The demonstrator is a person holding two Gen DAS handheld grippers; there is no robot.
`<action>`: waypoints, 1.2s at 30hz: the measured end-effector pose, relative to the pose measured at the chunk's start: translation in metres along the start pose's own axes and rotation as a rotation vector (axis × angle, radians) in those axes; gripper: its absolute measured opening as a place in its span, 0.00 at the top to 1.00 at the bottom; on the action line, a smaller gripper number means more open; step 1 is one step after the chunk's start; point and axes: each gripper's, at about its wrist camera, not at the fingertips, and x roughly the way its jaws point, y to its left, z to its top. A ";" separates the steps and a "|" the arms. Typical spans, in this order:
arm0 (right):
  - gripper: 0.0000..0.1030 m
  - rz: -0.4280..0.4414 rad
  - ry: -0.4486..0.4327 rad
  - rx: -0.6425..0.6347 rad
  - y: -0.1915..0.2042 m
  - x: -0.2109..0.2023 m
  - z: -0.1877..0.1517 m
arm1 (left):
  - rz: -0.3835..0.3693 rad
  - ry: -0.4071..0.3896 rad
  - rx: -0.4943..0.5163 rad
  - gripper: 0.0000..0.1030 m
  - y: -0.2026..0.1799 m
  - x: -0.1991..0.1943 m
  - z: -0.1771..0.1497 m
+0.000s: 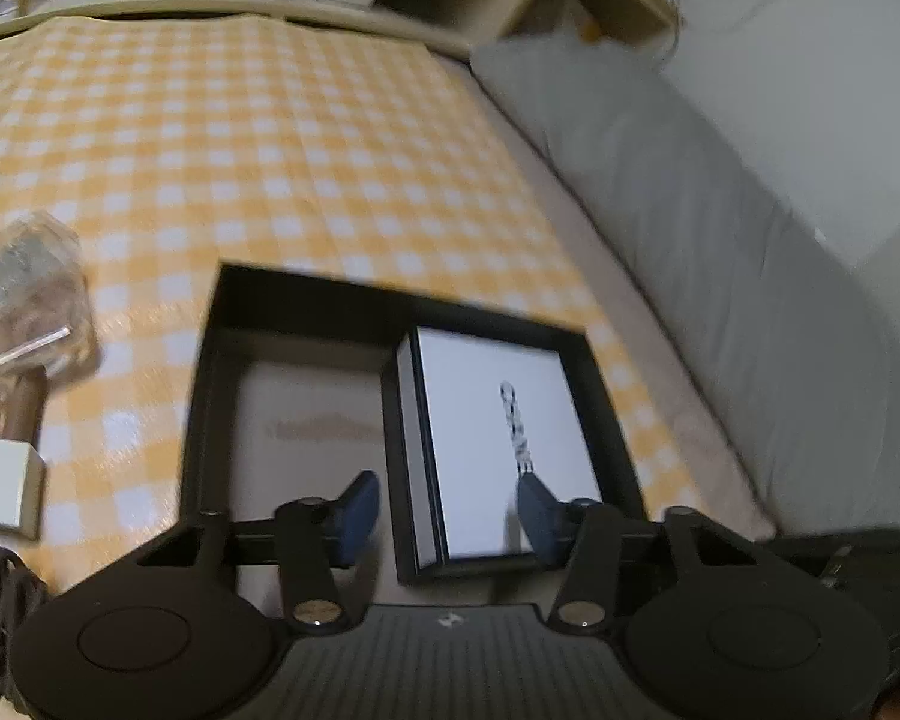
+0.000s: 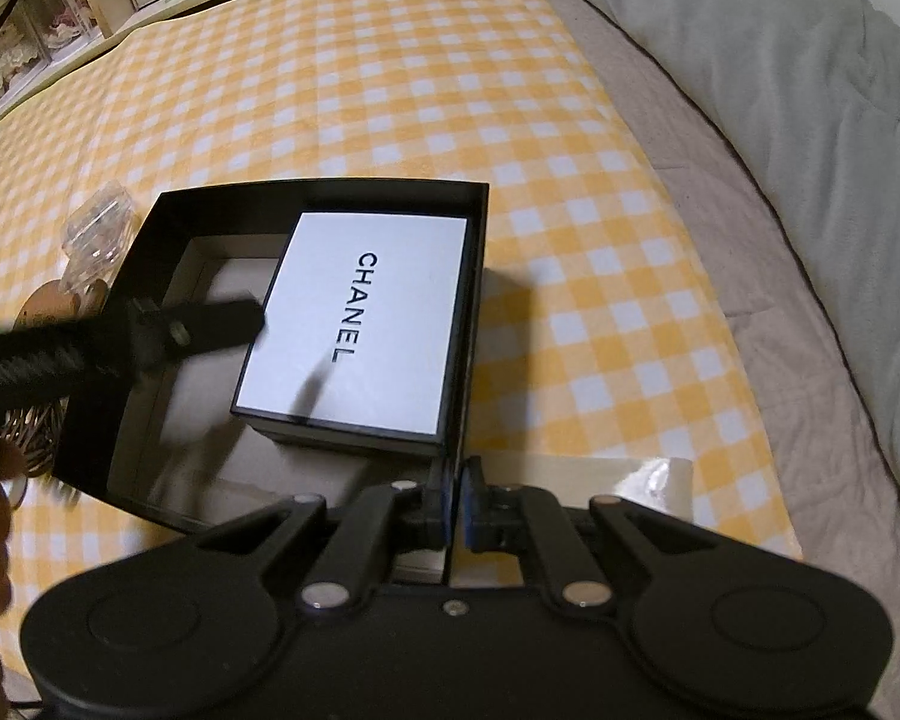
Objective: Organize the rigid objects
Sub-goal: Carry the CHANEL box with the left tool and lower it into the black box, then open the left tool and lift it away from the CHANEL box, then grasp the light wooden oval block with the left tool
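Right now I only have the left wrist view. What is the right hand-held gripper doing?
Observer: The right hand-held gripper is shut on the black box's near right wall.
Operator: The print on the white box is blurred here. What does it say?
Observer: The white box reads CHANEL, with the letters running towards the near edge.

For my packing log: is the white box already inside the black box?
Inside: the white box lies flat within the black box's walls, by the right one.
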 end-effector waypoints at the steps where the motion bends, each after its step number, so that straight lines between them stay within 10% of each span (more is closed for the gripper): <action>1: 0.96 0.001 0.000 -0.001 0.000 0.000 0.000 | -0.001 0.011 0.005 0.60 -0.002 0.003 -0.002; 18: 0.95 0.028 0.020 0.021 -0.002 -0.005 -0.003 | -0.005 -0.012 -0.006 0.60 -0.009 0.006 -0.008; 29: 0.94 0.017 0.025 0.007 0.001 -0.002 -0.002 | 0.047 -0.121 0.163 0.05 -0.016 -0.063 -0.007; 36: 0.94 0.012 0.025 -0.006 0.001 -0.002 -0.002 | 0.135 -0.133 0.210 0.01 0.018 -0.101 -0.015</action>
